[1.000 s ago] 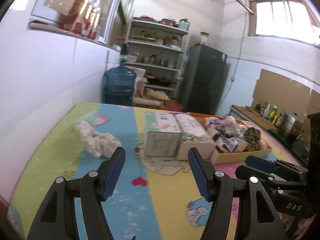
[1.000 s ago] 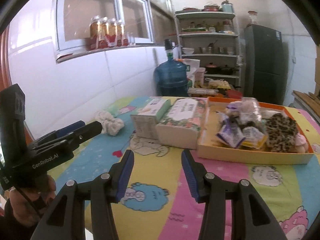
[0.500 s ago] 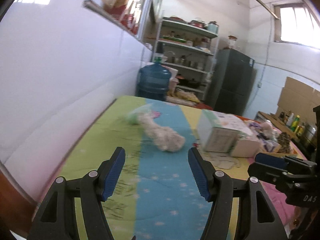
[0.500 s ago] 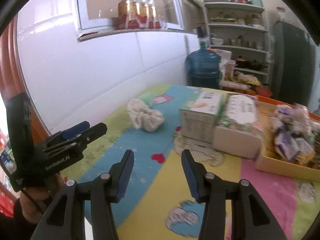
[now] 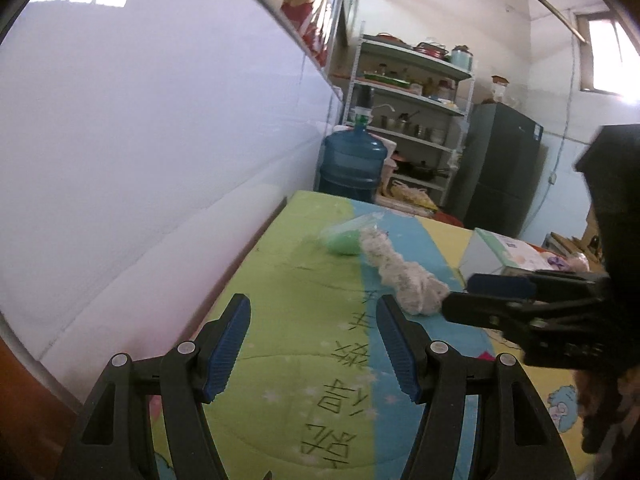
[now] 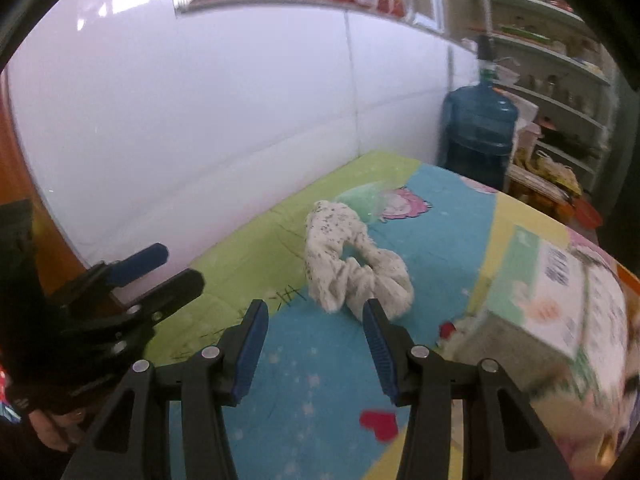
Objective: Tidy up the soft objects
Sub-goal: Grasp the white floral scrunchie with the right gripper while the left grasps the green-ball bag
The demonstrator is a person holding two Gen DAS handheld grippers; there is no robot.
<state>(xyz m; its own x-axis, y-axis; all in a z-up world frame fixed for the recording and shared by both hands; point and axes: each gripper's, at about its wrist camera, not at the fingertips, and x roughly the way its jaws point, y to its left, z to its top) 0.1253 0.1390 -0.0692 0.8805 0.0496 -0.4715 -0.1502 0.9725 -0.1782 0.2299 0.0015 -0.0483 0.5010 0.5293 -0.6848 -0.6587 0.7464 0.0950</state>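
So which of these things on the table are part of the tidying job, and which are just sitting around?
Part of the job:
- white speckled scrunchie
- green soft item in a clear bag
- left gripper and right gripper, both open and empty

Just lying about:
- tissue boxes
- blue water jug
- kitchen shelves
- dark fridge

Blue water jug [image 5: 354, 160], dark fridge [image 5: 500, 172], shelving (cluttered) [image 5: 412, 92]

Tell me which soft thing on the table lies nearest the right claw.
The white speckled scrunchie, lying just beyond the right claw. The pale green soft item in clear wrap sits farther back, behind it.
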